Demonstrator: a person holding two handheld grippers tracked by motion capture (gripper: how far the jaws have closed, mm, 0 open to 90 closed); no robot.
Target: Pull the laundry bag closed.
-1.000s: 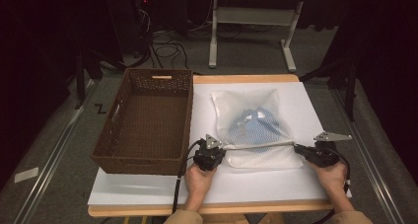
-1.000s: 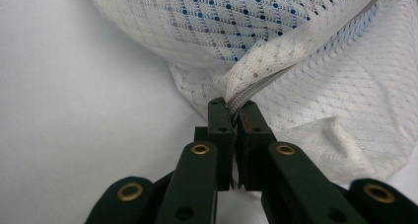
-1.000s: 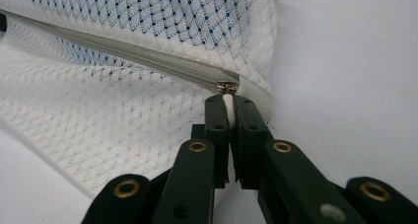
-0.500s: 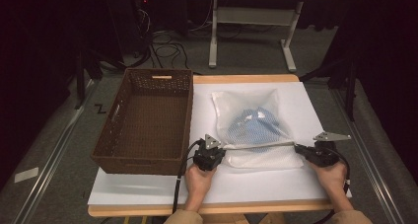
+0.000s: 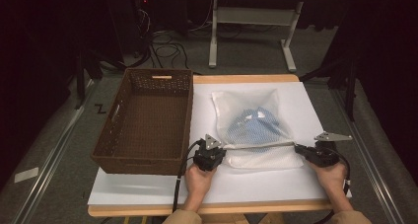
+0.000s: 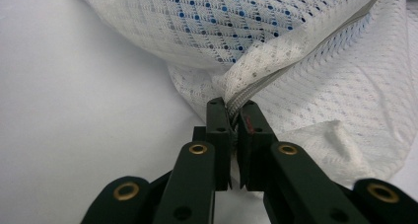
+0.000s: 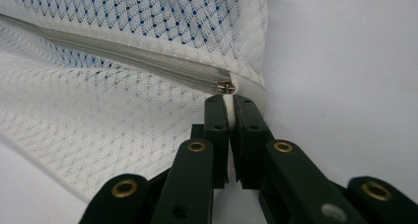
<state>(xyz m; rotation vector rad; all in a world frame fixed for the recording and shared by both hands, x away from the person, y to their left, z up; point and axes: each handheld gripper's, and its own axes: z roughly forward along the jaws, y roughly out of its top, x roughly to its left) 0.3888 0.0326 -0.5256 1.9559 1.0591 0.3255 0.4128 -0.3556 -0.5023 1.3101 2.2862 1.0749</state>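
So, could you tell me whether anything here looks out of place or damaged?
Nothing stands out. The mesh laundry bag lies on the white table, zipper closed, each end pinched by the left gripper and right gripper; the basket sits squarely.

We note almost no change: the white mesh laundry bag (image 5: 254, 130) sits marginally flatter along its zipped front edge.

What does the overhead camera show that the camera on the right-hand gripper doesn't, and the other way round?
High view alone: the brown wicker basket left of the white mesh bag, both hands, the left gripper and the floor beyond the table. Right gripper view alone: close detail, the small metal zipper slider at the zipper's end just above its jaws. Both: the mesh bag with blue showing inside, the white table cover and the right gripper shut on the bag's edge.
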